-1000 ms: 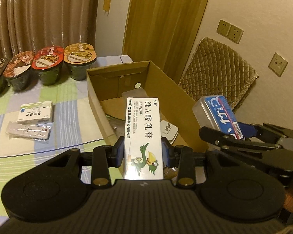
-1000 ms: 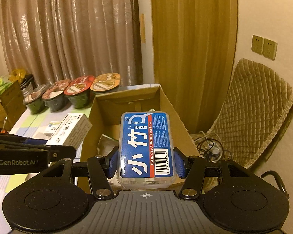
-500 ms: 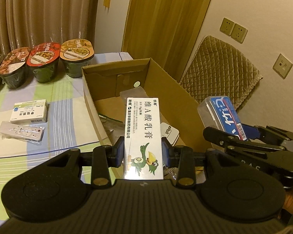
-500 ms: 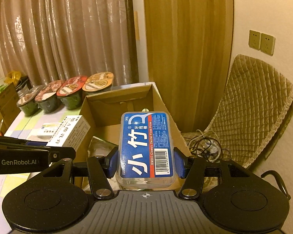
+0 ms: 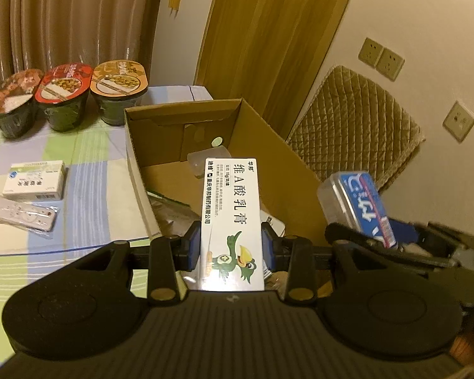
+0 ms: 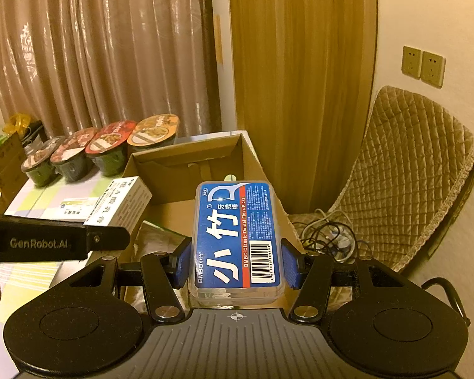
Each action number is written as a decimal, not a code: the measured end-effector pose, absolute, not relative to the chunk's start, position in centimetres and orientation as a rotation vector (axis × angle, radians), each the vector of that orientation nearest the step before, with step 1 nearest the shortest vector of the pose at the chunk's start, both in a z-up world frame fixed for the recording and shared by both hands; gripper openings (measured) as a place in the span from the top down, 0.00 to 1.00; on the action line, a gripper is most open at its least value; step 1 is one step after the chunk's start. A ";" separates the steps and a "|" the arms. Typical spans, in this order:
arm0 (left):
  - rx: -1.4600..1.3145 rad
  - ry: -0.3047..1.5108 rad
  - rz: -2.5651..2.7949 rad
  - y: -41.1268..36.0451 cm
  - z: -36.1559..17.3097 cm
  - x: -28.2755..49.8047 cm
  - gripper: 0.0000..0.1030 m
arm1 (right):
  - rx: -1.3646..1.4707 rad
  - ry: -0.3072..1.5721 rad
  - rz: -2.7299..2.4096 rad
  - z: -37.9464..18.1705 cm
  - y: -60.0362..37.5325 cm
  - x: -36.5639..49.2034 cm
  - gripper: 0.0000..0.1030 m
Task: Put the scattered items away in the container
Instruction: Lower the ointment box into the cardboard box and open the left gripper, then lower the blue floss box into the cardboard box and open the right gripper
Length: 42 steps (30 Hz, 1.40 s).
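Note:
My left gripper (image 5: 231, 248) is shut on a white ointment box (image 5: 230, 214) with a green duck print, held above the near end of the open cardboard box (image 5: 287, 158). My right gripper (image 6: 237, 263) is shut on a clear dental floss pick case (image 6: 237, 237) with a blue label, held over the cardboard box (image 6: 186, 161) near its right wall. Each held item shows in the other view: the floss case (image 5: 360, 199) at the right, the ointment box (image 6: 123, 205) at the left. Inside the carton lie a silver packet (image 5: 173, 208) and small clear items.
On the checked tablecloth left of the carton lie a white medicine box (image 5: 34, 183) and a wrapped test strip (image 5: 19, 214). Several instant noodle bowls (image 5: 63, 94) line the back edge. A quilted chair (image 6: 407, 164) and cables (image 6: 328, 237) are right of the table.
Both grippers have moved forward with their loads, closer over the cardboard box. The grips have not changed.

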<state>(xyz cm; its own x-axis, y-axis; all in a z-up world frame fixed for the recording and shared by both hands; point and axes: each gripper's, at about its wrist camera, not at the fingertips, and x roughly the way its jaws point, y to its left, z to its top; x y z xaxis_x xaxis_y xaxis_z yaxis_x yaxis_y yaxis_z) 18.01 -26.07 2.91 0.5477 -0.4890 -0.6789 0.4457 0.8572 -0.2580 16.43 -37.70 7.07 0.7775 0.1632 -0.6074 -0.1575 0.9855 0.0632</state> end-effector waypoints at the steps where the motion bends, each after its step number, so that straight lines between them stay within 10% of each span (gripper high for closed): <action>1: -0.068 0.822 -0.552 -26.0 2.9 18.2 0.68 | 0.008 0.658 0.173 7.0 -37.7 16.5 0.43; 29: -0.037 0.830 -0.507 -23.9 2.3 17.5 0.67 | -0.016 0.660 0.200 6.9 -36.5 16.9 0.43; 42: -0.034 0.824 -0.488 -23.1 2.2 17.5 0.50 | -0.028 0.659 0.213 7.0 -35.9 17.6 0.43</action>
<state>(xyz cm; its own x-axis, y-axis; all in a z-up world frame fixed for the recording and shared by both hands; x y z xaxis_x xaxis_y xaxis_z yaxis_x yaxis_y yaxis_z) 17.47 -23.13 2.15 0.5755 -0.4298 -0.6957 0.4035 0.8892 -0.2156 17.57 -35.87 7.01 0.7697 0.1875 -0.6102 -0.2054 0.9778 0.0415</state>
